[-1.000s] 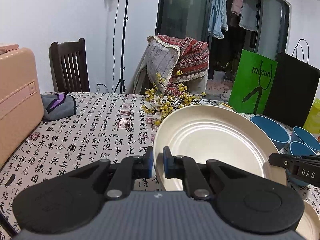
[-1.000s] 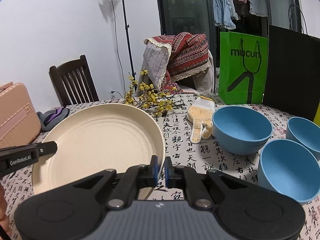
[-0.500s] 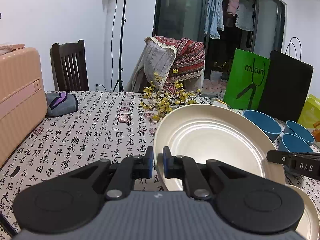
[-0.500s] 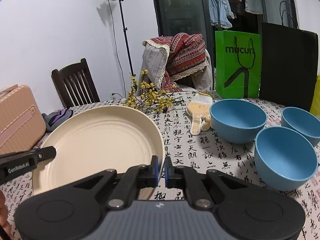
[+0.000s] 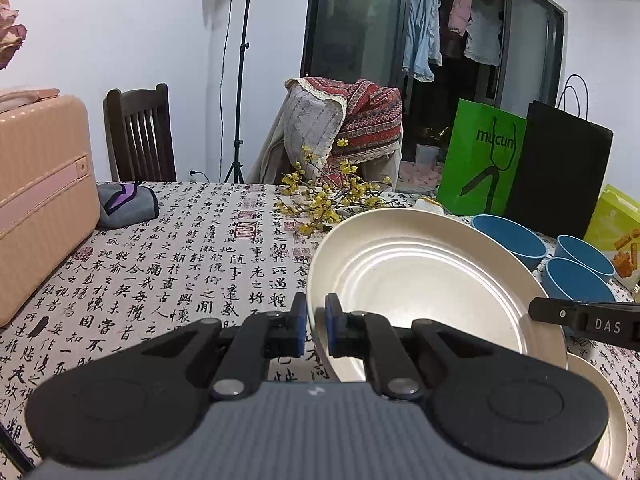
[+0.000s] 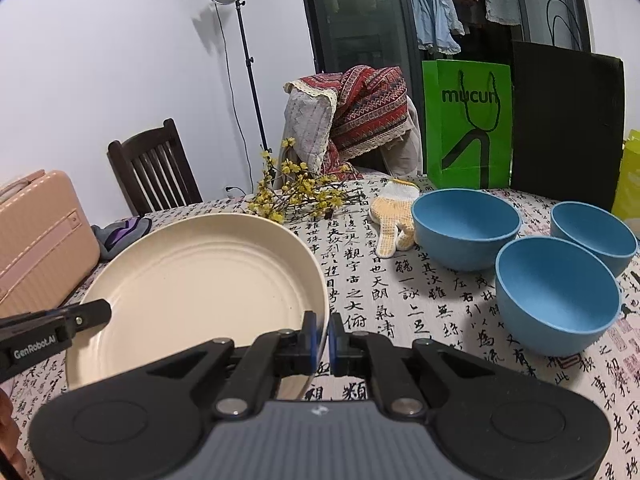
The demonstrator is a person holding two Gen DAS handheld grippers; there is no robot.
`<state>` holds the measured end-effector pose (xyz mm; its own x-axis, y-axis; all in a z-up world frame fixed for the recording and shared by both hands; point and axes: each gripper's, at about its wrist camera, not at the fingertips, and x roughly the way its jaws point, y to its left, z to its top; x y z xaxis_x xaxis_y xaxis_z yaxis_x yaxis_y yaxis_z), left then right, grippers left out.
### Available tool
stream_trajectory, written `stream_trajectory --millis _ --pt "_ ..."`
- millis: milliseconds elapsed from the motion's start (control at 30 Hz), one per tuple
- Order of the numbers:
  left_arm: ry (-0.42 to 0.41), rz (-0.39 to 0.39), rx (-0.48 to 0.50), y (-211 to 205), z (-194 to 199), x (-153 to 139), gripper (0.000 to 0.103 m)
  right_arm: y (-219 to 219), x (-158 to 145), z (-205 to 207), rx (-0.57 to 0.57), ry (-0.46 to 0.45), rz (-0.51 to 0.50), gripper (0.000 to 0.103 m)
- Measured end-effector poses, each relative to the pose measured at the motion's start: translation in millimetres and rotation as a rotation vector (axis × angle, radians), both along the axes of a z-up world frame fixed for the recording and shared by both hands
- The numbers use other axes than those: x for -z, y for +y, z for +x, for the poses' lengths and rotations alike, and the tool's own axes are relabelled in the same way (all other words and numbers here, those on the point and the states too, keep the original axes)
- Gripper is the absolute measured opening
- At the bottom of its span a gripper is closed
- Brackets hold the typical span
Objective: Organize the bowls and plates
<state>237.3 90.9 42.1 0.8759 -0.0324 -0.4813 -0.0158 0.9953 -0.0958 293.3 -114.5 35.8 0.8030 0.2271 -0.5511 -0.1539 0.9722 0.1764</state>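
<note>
Plate [image 5: 424, 280] hangs tilted above the table [image 5: 192, 256], its opposite rims pinched by the clenched left gripper [image 5: 316, 326] and right gripper [image 6: 324, 336], with a second cream plate [image 5: 608, 412] lying just below and to its right. Judged from this, lowering it rightward onto that one comes next. Counted: two plates, three blue bowls [image 6: 556, 292].

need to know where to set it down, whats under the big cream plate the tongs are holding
A second cream plate lies partly under the held cream plate, its rim showing lower right. Otherwise only the calligraphy tablecloth shows; the rest beneath is covered.
</note>
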Motion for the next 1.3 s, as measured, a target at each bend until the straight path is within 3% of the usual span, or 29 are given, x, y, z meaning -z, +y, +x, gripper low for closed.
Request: stream_trajectory --millis 1300 --pt "-0.004 -0.022 0.002 -5.9 -70.5 0.1 0.010 -12.7 -1.4 -69.4 -0.011 -0.024 0.025 0.006"
